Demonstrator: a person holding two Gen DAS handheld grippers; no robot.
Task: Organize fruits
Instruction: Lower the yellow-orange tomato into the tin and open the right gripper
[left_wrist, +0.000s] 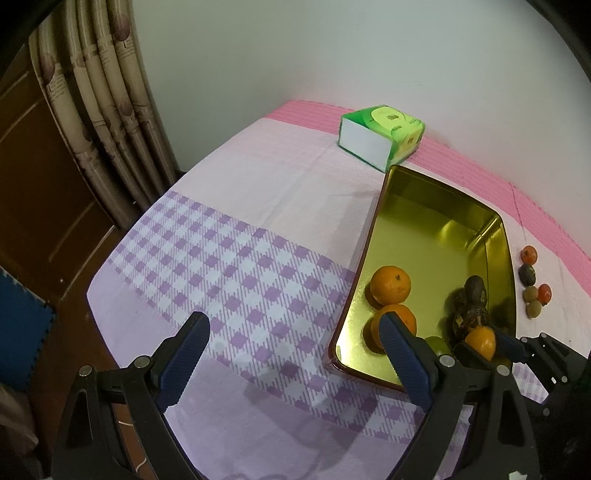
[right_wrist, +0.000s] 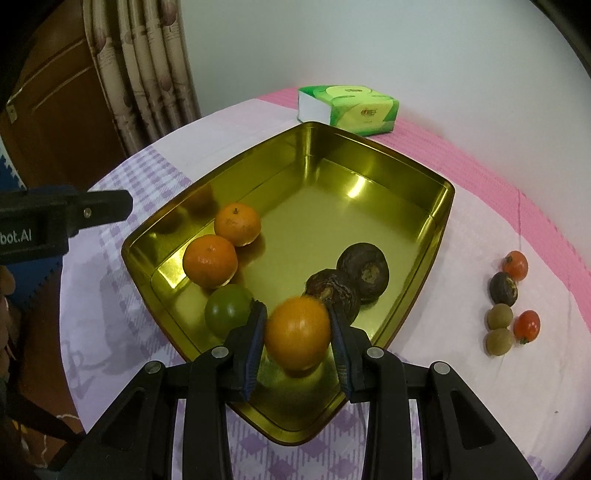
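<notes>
A gold tin tray (right_wrist: 369, 155) (left_wrist: 384, 206) sits on the checked tablecloth. In it lie two oranges (right_wrist: 210, 266) (right_wrist: 238, 224), a green fruit (right_wrist: 227, 308) and two dark wrinkled fruits (right_wrist: 364, 266) (right_wrist: 338, 291). My right gripper (right_wrist: 297, 328) is shut on an orange (right_wrist: 297, 334) and holds it over the tray's near corner; it shows in the left wrist view too (left_wrist: 482, 341). My left gripper (left_wrist: 291, 336) is open and empty above the cloth, left of the tray. Several small fruits (right_wrist: 508, 306) (left_wrist: 533, 282) lie on the cloth right of the tray.
A green tissue pack (right_wrist: 349, 107) (left_wrist: 382, 134) lies behind the tray near the white wall. Curtains (left_wrist: 103, 99) and a wooden door stand at the left, beyond the table edge. The left gripper's finger (right_wrist: 99, 208) shows at the left of the right wrist view.
</notes>
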